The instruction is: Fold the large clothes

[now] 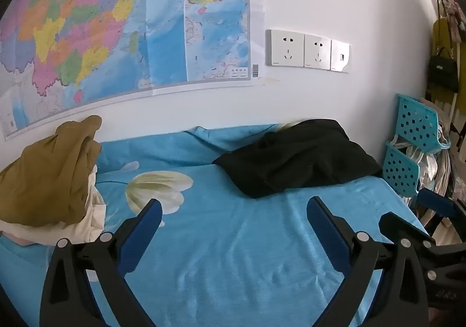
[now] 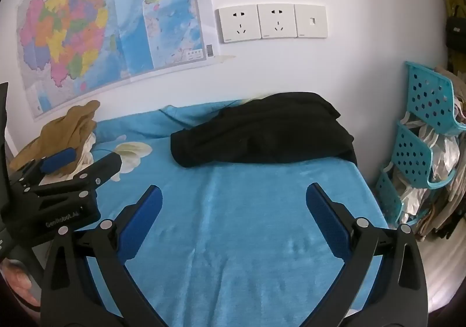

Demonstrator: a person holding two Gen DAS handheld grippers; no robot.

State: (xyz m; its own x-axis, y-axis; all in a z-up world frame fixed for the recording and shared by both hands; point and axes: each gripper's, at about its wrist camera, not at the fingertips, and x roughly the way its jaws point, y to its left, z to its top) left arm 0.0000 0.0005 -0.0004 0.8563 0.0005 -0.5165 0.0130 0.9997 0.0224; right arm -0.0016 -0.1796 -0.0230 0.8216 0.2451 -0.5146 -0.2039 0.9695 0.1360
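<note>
Both the left gripper (image 1: 234, 210) and right gripper (image 2: 234, 195) hung open and empty over the bed (image 1: 233, 254). The black garment (image 2: 262, 131) lay bunched at the bed's far edge; gripping two corners would spread it best.

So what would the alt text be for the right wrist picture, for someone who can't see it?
An open right gripper hovers over a blue bedspread, empty, pointing toward a crumpled black garment near the wall. The left gripper shows at the left edge by a brown garment; a map hangs above.
</note>
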